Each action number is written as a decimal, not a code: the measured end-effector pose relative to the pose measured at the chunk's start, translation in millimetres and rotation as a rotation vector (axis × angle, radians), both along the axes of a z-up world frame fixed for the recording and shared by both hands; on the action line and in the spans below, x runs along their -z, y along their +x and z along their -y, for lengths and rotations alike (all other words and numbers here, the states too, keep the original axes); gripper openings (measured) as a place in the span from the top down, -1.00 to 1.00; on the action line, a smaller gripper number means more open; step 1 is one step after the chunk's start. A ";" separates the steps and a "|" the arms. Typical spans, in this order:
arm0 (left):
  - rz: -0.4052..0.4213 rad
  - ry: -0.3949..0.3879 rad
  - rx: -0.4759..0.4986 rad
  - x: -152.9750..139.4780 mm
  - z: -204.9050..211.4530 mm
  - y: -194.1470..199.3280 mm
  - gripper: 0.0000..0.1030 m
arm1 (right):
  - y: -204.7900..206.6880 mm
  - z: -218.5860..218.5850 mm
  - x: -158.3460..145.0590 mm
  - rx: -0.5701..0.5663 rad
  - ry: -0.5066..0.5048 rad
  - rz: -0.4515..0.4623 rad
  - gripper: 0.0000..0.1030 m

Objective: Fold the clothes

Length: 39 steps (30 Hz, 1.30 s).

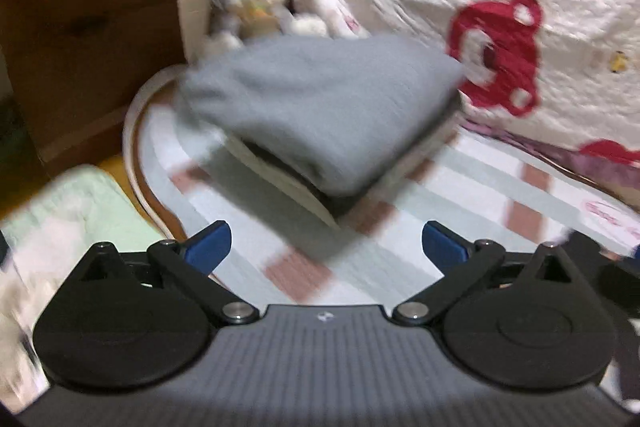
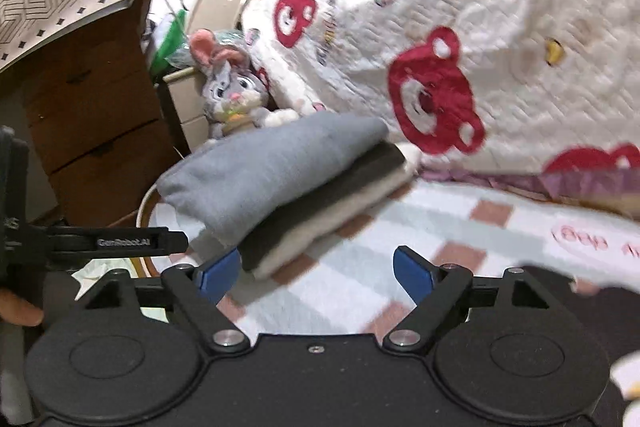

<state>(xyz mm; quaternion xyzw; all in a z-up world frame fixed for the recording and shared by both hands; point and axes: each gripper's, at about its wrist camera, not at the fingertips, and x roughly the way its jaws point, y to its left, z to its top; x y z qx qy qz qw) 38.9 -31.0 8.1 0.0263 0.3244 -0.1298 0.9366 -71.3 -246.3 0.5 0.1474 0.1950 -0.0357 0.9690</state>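
Note:
A stack of folded clothes lies on the checked bedsheet (image 1: 400, 259). A grey garment (image 1: 320, 107) tops it, over a dark piece (image 2: 320, 203) and a cream piece (image 2: 332, 227). In the left wrist view my left gripper (image 1: 326, 247) is open, a short way in front of the stack's near corner, holding nothing. My right gripper (image 2: 316, 273) is also open and empty; its left fingertip (image 2: 220, 273) is close to the stack's near corner, and whether it touches is unclear. The left gripper's body (image 2: 100, 243) shows at the left edge of the right wrist view.
A white quilt with red bear prints (image 2: 480, 47) is heaped behind and right of the stack. A plush rabbit (image 2: 232, 95) sits by a wooden drawer unit (image 2: 92, 131). The bed's curved edge (image 1: 134, 155) runs at left, with a pale green cloth (image 1: 68, 211) beyond it.

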 end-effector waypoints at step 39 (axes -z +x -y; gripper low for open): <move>-0.130 0.118 0.200 -2.3 -4.2 -144.5 -1.00 | -109.6 -28.7 -10.1 0.014 -0.071 -0.064 -0.71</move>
